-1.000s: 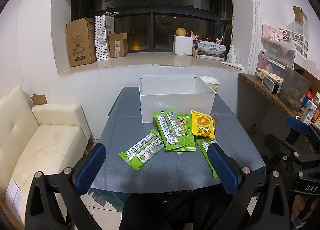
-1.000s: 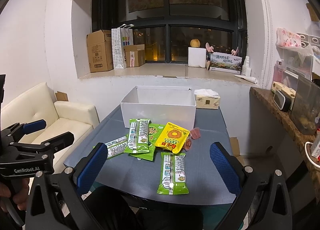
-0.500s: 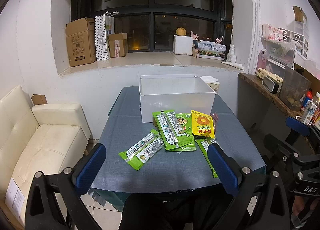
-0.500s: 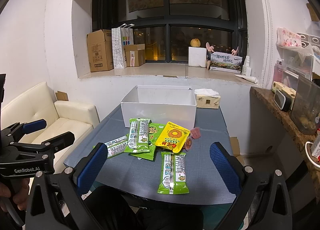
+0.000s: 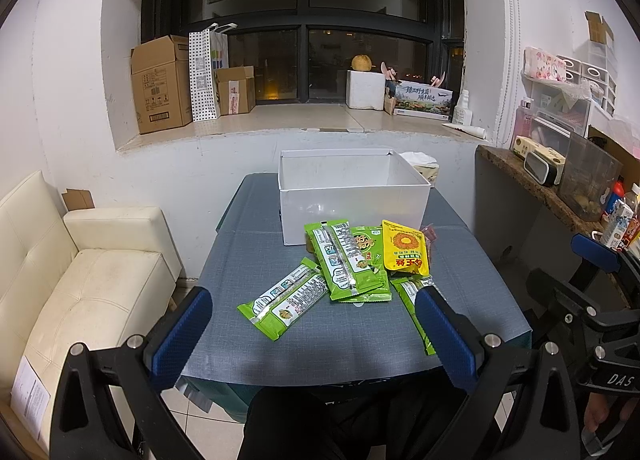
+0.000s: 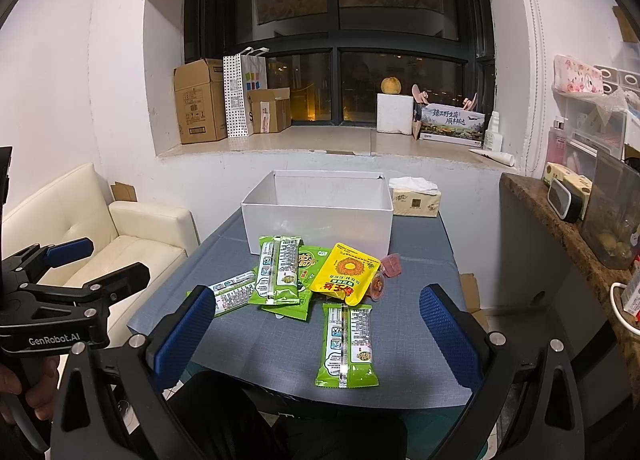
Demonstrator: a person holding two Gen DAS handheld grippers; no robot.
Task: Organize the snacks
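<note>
An open white box stands at the far middle of the blue-grey table. In front of it lie several green snack packets, a yellow sunflower-seed pouch and small red jelly cups. One green packet lies alone nearest me; another lies to the left. My left gripper is open and empty, held back above the table's near edge. My right gripper is open and empty, likewise held back.
A cream sofa stands left of the table. A tissue box sits behind the white box. A stone counter with containers runs along the right. Cardboard boxes line the window sill.
</note>
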